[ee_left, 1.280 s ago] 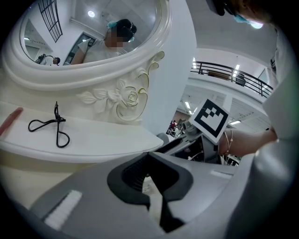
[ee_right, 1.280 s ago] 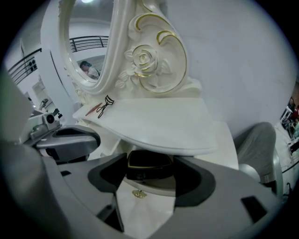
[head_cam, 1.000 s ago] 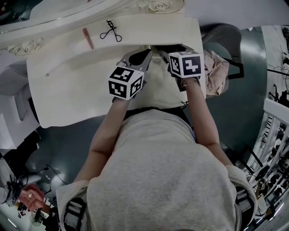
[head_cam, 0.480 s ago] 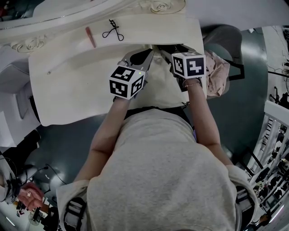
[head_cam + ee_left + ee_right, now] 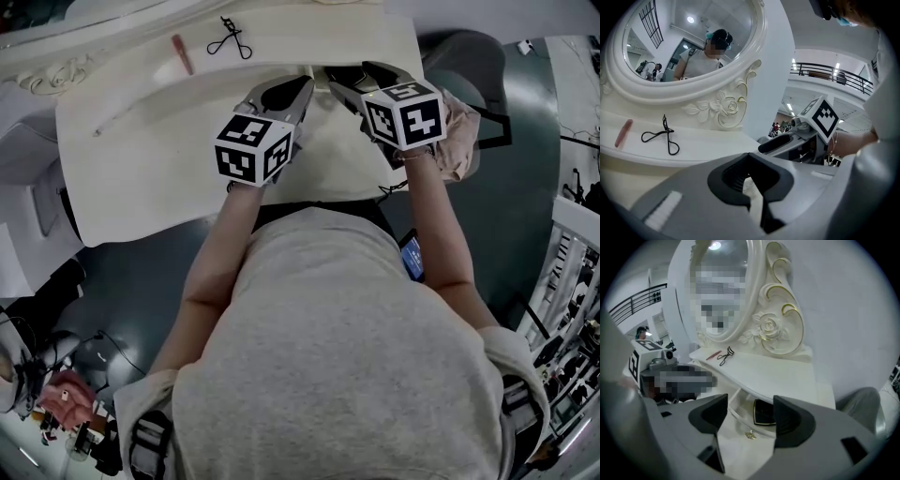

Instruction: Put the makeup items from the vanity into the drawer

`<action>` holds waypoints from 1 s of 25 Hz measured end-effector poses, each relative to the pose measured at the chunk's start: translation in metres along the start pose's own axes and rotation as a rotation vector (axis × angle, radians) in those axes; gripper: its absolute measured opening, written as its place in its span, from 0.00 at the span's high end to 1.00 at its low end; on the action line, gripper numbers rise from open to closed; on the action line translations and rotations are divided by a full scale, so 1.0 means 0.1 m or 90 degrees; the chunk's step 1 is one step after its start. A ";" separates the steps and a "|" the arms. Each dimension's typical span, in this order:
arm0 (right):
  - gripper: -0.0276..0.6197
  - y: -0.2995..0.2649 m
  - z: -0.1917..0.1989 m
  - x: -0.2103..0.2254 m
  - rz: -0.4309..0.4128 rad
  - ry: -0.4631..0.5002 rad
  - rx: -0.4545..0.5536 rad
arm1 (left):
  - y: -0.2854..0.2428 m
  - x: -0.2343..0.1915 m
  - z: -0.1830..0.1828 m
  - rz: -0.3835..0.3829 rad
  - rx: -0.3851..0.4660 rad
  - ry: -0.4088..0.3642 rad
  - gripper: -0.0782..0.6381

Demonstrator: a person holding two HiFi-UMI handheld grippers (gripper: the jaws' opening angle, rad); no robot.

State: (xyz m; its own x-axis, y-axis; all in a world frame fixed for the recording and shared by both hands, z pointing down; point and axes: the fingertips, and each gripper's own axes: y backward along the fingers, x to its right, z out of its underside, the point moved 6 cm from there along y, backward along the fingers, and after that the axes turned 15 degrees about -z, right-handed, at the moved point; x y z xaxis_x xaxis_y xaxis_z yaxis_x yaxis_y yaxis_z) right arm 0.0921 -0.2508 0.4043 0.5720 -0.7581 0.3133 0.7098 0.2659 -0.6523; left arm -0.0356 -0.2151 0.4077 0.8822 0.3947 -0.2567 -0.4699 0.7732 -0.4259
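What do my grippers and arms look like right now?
The left gripper and right gripper are grey-bodied with dark ribbed fingers, each carrying a white cube printed with black square markers. Arms are bare below a light short-sleeved T-shirt.

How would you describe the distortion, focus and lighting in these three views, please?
Head view: even light, wide-angle bowing of the vanity edge, eyelash curler sharp. Left gripper view: strong fisheye, dark corners, near jaws soft, mirror crisp. Right gripper view: same fisheye, a bright reflection at the mirror's top.
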 end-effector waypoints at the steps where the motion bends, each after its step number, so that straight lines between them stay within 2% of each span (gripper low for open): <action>1: 0.48 0.01 -0.02 -0.04 -0.012 0.010 0.002 | 0.02 0.01 -0.03 0.000 0.005 -0.003 0.88; 7: 0.51 0.04 -0.10 -0.27 -0.055 0.069 -0.006 | 0.15 0.00 -0.14 -0.005 0.025 -0.014 0.88; 10: 0.65 0.02 -0.09 -0.38 -0.062 0.089 -0.021 | 0.24 0.01 -0.12 0.010 0.018 -0.019 0.88; 17: 0.80 -0.06 -0.12 -0.65 -0.095 0.137 -0.028 | 0.47 0.01 -0.14 0.021 0.027 -0.050 0.88; 22: 0.93 -0.04 -0.15 -0.82 -0.102 0.180 0.012 | 0.57 -0.03 -0.16 0.015 0.036 -0.060 0.88; 25: 0.94 0.01 -0.19 -0.87 -0.127 0.187 0.054 | 0.59 -0.05 -0.16 0.011 0.042 -0.058 0.88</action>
State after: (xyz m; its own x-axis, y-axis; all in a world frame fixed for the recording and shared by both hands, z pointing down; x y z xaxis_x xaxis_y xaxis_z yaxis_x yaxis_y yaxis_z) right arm 0.0354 -0.1954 0.3632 0.2852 -0.9356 0.2082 0.8339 0.1351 -0.5351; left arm -0.0678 -0.1793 0.3705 0.8746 0.4491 -0.1827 -0.4845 0.7957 -0.3635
